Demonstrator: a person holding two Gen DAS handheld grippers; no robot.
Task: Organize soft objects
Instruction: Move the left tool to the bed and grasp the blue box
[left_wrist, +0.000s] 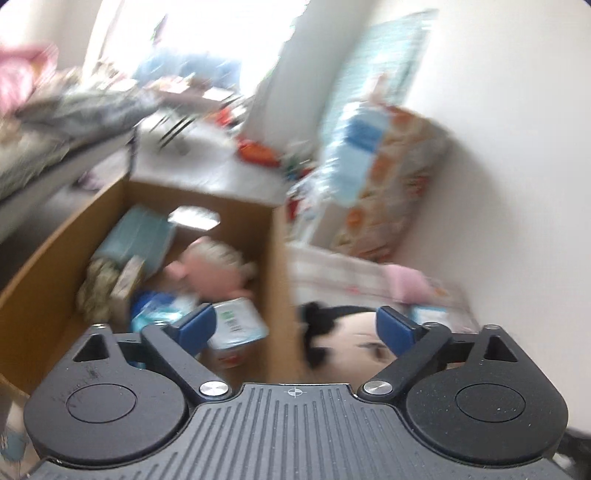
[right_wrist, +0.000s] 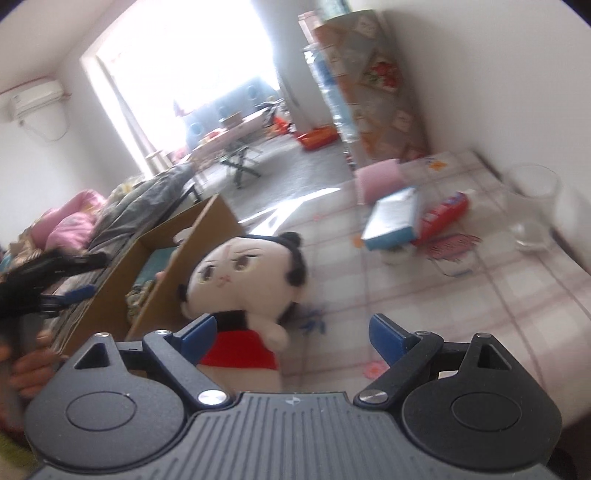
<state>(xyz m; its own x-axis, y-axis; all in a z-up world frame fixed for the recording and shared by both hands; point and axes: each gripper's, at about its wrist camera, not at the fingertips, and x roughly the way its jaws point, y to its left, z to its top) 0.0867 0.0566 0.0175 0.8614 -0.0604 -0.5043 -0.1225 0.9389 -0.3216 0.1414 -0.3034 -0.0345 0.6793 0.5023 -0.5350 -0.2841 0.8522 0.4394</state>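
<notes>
While both views are softened by motion blur, the left hand-held gripper (left_wrist: 295, 328) is seen at the bottom of the left wrist view with its blue fingers (left_wrist: 195, 326) spread wide and nothing held between them. Beyond them, a cardboard box (left_wrist: 44, 295) fills the left centre of the frame, and a pink plush toy (left_wrist: 210, 269), a pale blue package (left_wrist: 136, 232) and a wipes pack (left_wrist: 236, 325) are seen lying inside it. Just right of the box's near wall, the black-haired head of a plush doll (left_wrist: 351, 332) is seen low in the frame, outside the box. In the right wrist view, the right hand-held gripper (right_wrist: 291, 332) is likewise shown wide open and empty, with its left finger in front of the doll's red skirt; whether it touches cannot be told. The plush doll (right_wrist: 243, 280) is shown upright at centre frame, leaning against the outer wall of the cardboard box (right_wrist: 195, 251), on a checked worktop (right_wrist: 461, 302). Toward the upper right of that frame, a blue and white carton (right_wrist: 391, 218), a red packet (right_wrist: 443, 214), a pink block (right_wrist: 380, 177) and a clear glass jar (right_wrist: 532, 206) are seen lying on the worktop, well apart from the doll. At the left edge, the other gripper is seen, held in a hand (right_wrist: 29, 365).
</notes>
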